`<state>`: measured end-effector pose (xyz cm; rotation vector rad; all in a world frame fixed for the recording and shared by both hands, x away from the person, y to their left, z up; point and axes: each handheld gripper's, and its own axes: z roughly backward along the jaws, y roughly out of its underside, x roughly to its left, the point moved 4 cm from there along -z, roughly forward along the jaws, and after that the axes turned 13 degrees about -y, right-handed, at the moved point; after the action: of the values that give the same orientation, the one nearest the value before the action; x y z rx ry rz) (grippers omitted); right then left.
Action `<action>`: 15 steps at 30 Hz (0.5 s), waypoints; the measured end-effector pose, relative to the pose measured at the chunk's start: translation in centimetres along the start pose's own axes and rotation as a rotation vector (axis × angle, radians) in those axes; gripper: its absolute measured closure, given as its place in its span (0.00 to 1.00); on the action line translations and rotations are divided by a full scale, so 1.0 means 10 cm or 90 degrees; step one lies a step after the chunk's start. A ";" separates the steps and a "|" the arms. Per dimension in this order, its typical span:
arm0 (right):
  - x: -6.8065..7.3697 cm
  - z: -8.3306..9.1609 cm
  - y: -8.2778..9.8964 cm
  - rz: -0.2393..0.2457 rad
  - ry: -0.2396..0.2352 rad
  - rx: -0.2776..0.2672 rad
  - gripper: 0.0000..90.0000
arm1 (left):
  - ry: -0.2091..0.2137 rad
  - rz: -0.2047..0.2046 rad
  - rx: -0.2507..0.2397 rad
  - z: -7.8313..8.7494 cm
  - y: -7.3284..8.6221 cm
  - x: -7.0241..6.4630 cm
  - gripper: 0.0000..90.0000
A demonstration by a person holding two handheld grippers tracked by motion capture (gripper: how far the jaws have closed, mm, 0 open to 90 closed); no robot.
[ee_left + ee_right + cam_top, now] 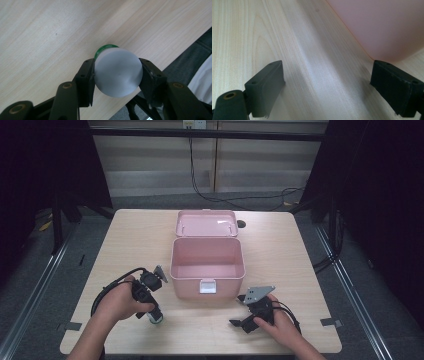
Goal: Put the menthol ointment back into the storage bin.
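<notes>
Black jaws of the left tool (117, 75) are clamped on a small white bottle with a green band (117, 72), held just above the pale wood counter (125, 240) near its front left. The pick-up looks done. Next, I judge, comes a carry right and farther into the open pink box (207, 270), clearing its rim. The right tool (329, 85) rests near the box's front right, jaws apart.

Gripper (117, 75) pads hide the bottle's (117, 72) sides.
</notes>
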<state>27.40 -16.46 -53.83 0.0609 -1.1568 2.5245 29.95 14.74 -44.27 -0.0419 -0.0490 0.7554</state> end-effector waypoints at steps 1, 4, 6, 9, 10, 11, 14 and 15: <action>0.00 0.00 0.00 0.000 0.000 0.000 0.12 | 0.003 0.007 -0.003 0.07 -0.02 0.01 0.56; 0.00 0.00 0.00 0.003 0.001 -0.001 0.12 | 0.003 0.007 -0.003 0.14 -0.04 0.02 0.56; 0.00 0.00 0.00 0.003 0.001 -0.001 0.12 | 0.005 0.011 -0.006 0.24 -0.07 0.04 0.56; 0.00 0.00 0.00 0.002 0.001 -0.001 0.12 | 0.007 0.017 -0.005 0.29 -0.10 0.05 0.56; 0.00 0.00 0.00 0.002 0.001 -0.001 0.12 | 0.009 0.016 -0.004 0.32 -0.11 0.05 0.56; 0.00 0.00 0.00 0.003 0.001 -0.001 0.12 | 0.011 0.022 -0.002 0.34 -0.11 0.05 0.56; 0.00 0.00 0.00 0.003 0.001 -0.001 0.12 | 0.011 0.020 0.002 0.41 -0.14 0.08 0.56; 0.00 0.00 0.00 0.003 0.001 -0.001 0.12 | 0.012 0.027 0.002 0.45 -0.16 0.08 0.56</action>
<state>27.45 -16.47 -53.82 0.0557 -1.1591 2.5278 31.40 14.24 -39.64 -0.0473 -0.0288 0.7968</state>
